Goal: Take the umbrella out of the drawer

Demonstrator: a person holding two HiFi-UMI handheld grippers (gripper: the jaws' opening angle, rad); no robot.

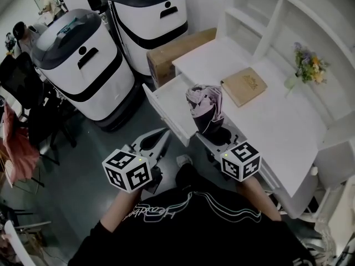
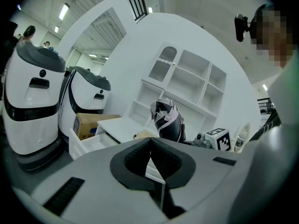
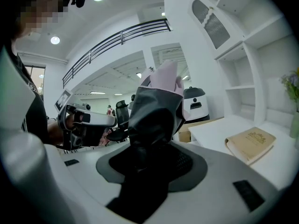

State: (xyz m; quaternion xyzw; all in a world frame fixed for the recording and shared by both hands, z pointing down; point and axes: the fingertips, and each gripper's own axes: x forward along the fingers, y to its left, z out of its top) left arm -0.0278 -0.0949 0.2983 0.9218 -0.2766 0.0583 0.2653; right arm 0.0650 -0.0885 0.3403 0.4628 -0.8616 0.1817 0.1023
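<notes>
So, one umbrella [image 1: 205, 107], folded, with pale pink and dark grey cloth, and it is clamped in my right gripper [image 1: 217, 137]. In the right gripper view the jaws are closed on its dark lower end [image 3: 140, 143]. The bunched cloth [image 3: 156, 101] rises straight ahead of the tips and fills the middle of that view. It is held up in the air rather than lying in the drawer.

I count two grippers. My left gripper [image 1: 163, 133] sits beside the right one, on its left and apart from it. In its own view its jaws [image 2: 150, 143] are pinched together at the tips with nothing between them. From that gripper the umbrella [image 2: 167, 120] stands ahead and slightly to the right.

One drawer [image 1: 165, 105] is pulled out of the white desk [image 1: 277, 121], ahead of the left gripper and just to the left of the umbrella. What shows of its inside is bare white.

On the desk, ahead and to the right of the right gripper, lies one tan book [image 1: 244, 86]. One bunch of flowers [image 1: 308, 64] stands farther right. One cardboard box [image 1: 176, 51] sits beyond the drawer. Two white machines with dark lids [image 1: 83, 60] [image 1: 148, 15] stand ahead and to the left of the left gripper.
</notes>
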